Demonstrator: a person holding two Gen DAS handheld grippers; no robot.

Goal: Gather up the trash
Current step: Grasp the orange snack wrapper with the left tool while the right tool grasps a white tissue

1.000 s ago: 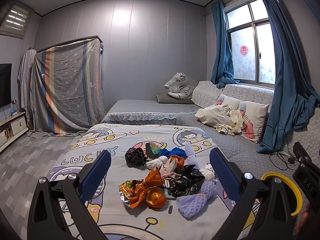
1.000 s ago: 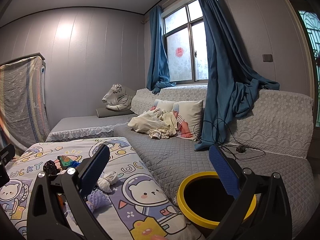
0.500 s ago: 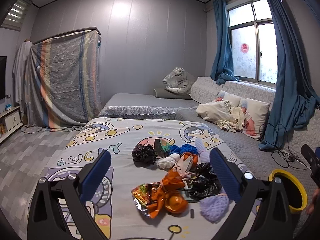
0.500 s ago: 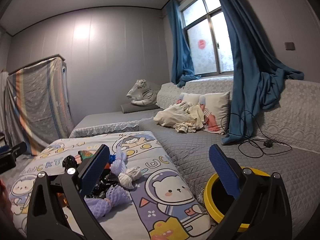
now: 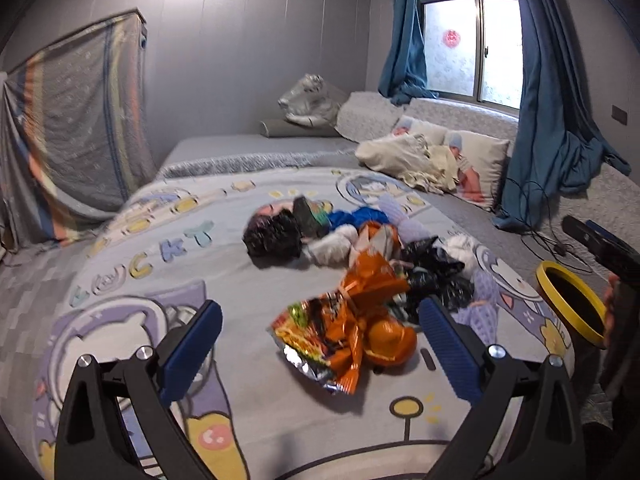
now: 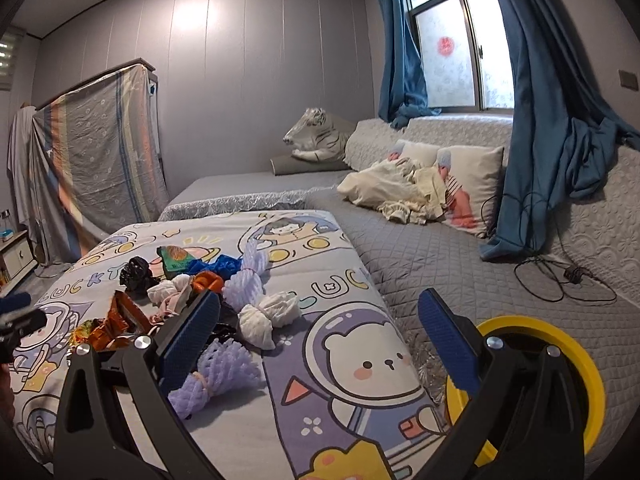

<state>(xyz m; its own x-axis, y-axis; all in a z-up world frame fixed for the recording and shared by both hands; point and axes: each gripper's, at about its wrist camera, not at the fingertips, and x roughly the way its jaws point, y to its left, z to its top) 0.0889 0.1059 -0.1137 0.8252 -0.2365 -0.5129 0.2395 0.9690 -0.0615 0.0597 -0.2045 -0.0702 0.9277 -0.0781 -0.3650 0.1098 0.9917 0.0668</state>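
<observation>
Beside the yellow-rimmed bin (image 6: 536, 364), on the cartoon bedspread (image 6: 360, 364), lies the heap of trash (image 5: 360, 280) I am here to gather. Both tools are empty, which I judge fits a start: nothing looks lifted yet.

I hold my left gripper (image 5: 320, 344) with its jaws spread wide and nothing between them, aimed at the orange snack wrapper (image 5: 340, 332), the piece on the side of the heap away from the bin and nearest to me. Wide jaws make sense, since the crumpled foil is bulky and loose.

My right gripper (image 6: 320, 336) is also wide and empty. It sits between the heap and the bin, with the purple foam net (image 6: 216, 376) just by its left finger and the white wad (image 6: 268, 316) a little beyond. The bin stands close against the bed edge, mouth up, so I judge each piece needs only a short carry.

Farther from the bin lie a black bag (image 5: 274, 236) and blue plastic (image 5: 360, 216). Thin films may slip or drag neighbours along, so I would pinch deep.
</observation>
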